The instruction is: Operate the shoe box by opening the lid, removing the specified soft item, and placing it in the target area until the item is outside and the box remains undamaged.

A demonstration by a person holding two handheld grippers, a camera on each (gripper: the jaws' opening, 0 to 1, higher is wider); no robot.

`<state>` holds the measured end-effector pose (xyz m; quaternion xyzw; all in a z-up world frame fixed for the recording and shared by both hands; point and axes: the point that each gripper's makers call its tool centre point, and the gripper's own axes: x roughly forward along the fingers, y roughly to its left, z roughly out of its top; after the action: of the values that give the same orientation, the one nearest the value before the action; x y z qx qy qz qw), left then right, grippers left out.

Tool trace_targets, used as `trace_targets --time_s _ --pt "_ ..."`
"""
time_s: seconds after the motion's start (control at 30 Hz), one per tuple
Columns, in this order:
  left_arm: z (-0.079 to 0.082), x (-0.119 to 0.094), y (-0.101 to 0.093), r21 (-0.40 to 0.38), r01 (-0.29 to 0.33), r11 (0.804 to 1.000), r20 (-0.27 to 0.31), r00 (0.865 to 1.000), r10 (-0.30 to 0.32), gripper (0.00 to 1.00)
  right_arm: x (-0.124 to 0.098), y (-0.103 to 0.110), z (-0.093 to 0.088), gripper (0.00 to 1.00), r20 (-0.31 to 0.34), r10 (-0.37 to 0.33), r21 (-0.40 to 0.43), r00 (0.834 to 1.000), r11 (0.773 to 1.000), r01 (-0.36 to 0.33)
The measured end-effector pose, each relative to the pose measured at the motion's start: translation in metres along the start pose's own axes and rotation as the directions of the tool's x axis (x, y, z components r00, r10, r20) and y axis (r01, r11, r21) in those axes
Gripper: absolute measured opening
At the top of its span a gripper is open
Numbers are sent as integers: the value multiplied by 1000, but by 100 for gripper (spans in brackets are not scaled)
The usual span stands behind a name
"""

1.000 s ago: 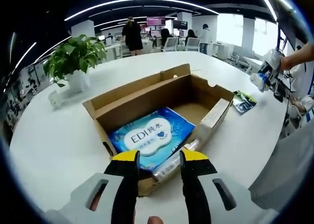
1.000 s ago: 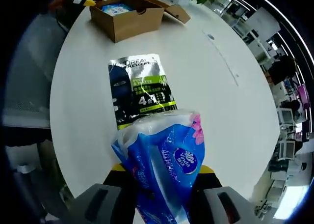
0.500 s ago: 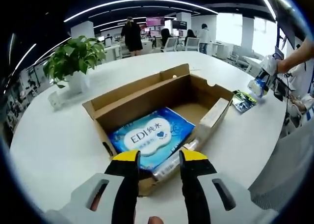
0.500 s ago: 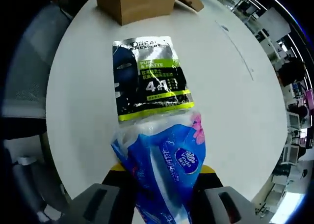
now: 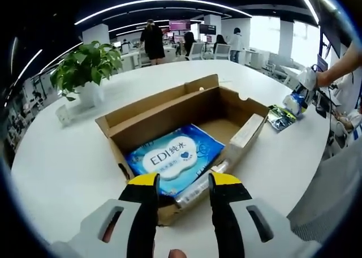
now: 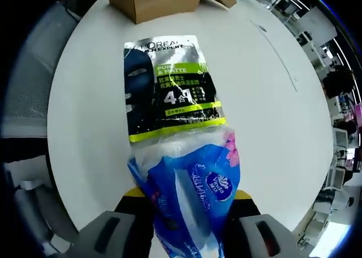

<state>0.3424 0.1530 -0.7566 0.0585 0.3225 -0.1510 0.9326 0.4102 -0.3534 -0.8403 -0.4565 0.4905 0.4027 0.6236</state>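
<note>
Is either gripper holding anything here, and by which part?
The right gripper is shut on the blue tissue pack, gripping its lower end. The left gripper holds nothing, its jaws open over the cardboard box.

Box (image 5: 186,128), sachet (image 6: 169,82) on table (image 5: 68,162)

the blue tissue pack (image 6: 189,198) hides the right tongs' tips and the mask sachet's (image 6: 168,84) lower edge.

Place: open-plan office
Furniture: big round white tabletop (image 5: 68,156), desks and office chairs (image 5: 197,50) behind
Lighting: curved ceiling light strips (image 5: 164,0)
Extras: potted plant (image 5: 85,65), people standing (image 5: 153,40) among wall screens (image 5: 180,25)
</note>
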Motion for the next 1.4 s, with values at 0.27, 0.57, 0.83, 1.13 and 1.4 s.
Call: trace_targets --time_s 0.27,0.57,0.83,1.13,1.4 --pt "-1 0 3 -9 0 1000 1 1000 0 36 1 1 0 50 -24 -2 -40 1000 999 1" --pt "3 1 3 -12 3 1000 17 1000 -3 36 -8 -5 -4 51 -40 -26 -59 999 998 24" --pt "8 0 3 -18 12 1000 38 999 -11 36 -25 -7 0 51 -29 -66 -35 997 997 65" --pt "13 -5 4 -34 5 999 63 998 -3 36 -42 -7 3 49 -25 -95 -20 995 995 95" --pt "16 -8 -1 -36 14 999 78 997 -11 36 -58 -12 5 48 -18 -141 12 990 990 141"
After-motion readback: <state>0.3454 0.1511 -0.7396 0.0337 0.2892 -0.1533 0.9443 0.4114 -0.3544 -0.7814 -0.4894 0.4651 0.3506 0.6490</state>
